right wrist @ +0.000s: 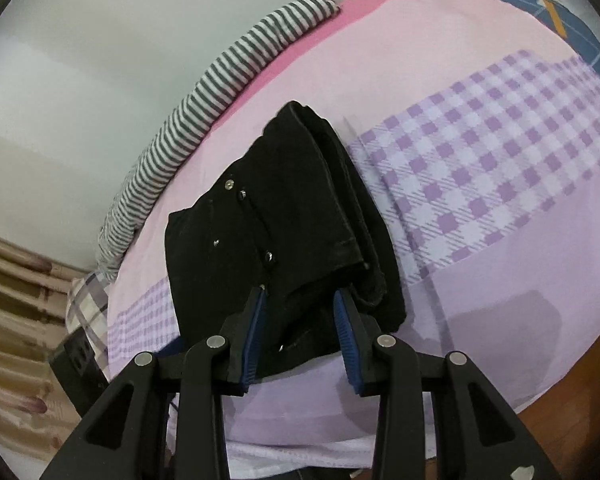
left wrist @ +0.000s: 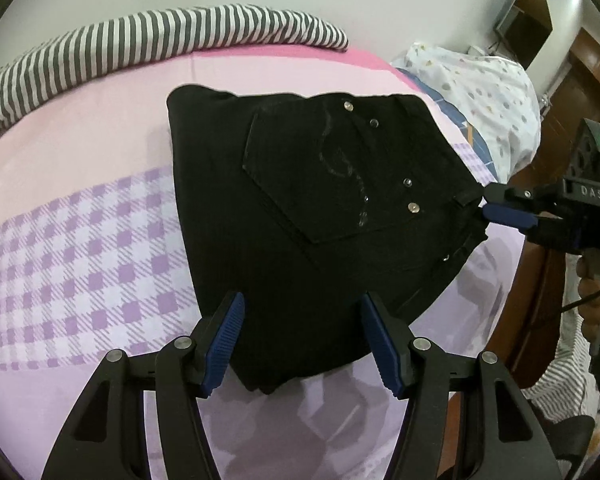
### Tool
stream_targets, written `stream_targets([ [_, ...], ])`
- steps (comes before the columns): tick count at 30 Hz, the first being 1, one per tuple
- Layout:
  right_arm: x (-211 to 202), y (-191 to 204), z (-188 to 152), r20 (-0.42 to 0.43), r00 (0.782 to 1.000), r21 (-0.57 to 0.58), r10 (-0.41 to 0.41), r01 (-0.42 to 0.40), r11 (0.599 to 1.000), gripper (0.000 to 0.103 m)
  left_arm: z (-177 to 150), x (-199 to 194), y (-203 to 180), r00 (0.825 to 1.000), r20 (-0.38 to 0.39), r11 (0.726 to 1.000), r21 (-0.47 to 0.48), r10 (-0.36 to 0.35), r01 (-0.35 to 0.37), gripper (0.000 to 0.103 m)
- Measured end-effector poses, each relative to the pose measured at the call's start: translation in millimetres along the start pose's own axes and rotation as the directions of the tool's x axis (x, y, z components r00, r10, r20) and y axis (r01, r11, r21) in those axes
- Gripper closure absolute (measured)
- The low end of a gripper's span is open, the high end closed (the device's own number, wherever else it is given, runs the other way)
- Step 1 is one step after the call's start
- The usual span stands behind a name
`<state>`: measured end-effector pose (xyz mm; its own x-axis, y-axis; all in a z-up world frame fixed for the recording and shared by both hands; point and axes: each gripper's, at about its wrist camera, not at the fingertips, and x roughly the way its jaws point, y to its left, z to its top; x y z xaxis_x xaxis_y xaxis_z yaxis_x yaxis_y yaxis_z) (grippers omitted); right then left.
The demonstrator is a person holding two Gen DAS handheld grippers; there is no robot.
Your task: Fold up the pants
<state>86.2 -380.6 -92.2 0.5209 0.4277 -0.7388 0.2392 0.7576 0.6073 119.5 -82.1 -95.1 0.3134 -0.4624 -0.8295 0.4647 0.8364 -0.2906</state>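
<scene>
From the left wrist camera, the folded black denim pants lie on a bed covered by a pink and lilac checked sheet, back pocket and metal rivets facing up. The left claw hangs over the near edge of the bundle with its blue-padded fingers spread wide to either side of the cloth, pinching nothing. At the right edge of the pants, the right claw sits at the waistband corner, held by a hand; whether its tips touch the cloth cannot be told here. Bare sheet lies open to the left and beyond the pants, up to a grey and white striped cloth along the far edge by the wall. A white spotted bundle lies at the right.

From the right wrist camera, the pants show stacked folded layers along their right edge. The right claw straddles the near waistband corner with its jaws partly spread; the pads do not visibly press the cloth. Wide checked sheet lies free to the right, and the striped cloth runs along the left by the wall.
</scene>
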Motion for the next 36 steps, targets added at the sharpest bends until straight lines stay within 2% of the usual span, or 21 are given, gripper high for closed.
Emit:
stream_targets([
  [5, 10.4, -4.6, 2.8, -0.007, 0.999, 0.068, -0.053, 0.053, 0.996, 0.077, -2.4, 1.6, -3.0, 1.0, -0.001, 0.999, 0.028, 0.016, -0.016, 0.042],
  [12, 7.6, -14.7, -1.0, -0.013, 1.0, 0.156, -0.02, 0.022, 0.988, 0.078, -2.0, 6.1, -3.6, 1.0, -0.002, 1.0, 0.015, 0.003, -0.003, 0.042],
  [14, 10.5, -14.0, -0.1, -0.015, 0.999, 0.143, -0.032, 0.034, 0.989, 0.079, -2.0, 5.8, -2.2, 1.0, 0.0, 1.0, 0.013, 0.002, -0.002, 0.042],
  [19, 21.1, -20.2, 5.2, 0.039, 0.999, 0.194, -0.017, 0.009, 0.981, 0.077, -2.1, 6.3, -1.9, 1.0, 0.0, 1.0, 0.011, 0.0, 0.0, 0.042],
  [28, 4.7, 3.6, 1.9, 0.109, 0.994, 0.122, -0.033, 0.019, 0.992, 0.086, -0.7, 4.5, 2.8, 1.0, 0.004, 1.0, 0.013, -0.012, 0.012, 0.042],
  [30, -6.5, 13.6, -0.6, 0.13, 0.991, 0.112, -0.031, 0.016, 0.994, 0.091, -0.7, 1.1, 7.0, 1.0, 0.002, 1.0, 0.006, -0.019, 0.019, 0.042],
  [33, -26.2, 26.0, -8.2, 0.155, 0.987, 0.102, -0.031, 0.016, 0.995, 0.092, -1.8, -5.9, 11.9, 0.999, 0.007, 0.999, 0.003, -0.05, 0.05, 0.042],
  [36, -26.0, 20.6, -20.8, 0.145, 0.987, 0.127, -0.065, 0.047, 0.991, 0.092, -5.6, -6.0, 14.8, 0.999, -0.004, 0.998, 0.023, -0.05, 0.05, 0.042],
])
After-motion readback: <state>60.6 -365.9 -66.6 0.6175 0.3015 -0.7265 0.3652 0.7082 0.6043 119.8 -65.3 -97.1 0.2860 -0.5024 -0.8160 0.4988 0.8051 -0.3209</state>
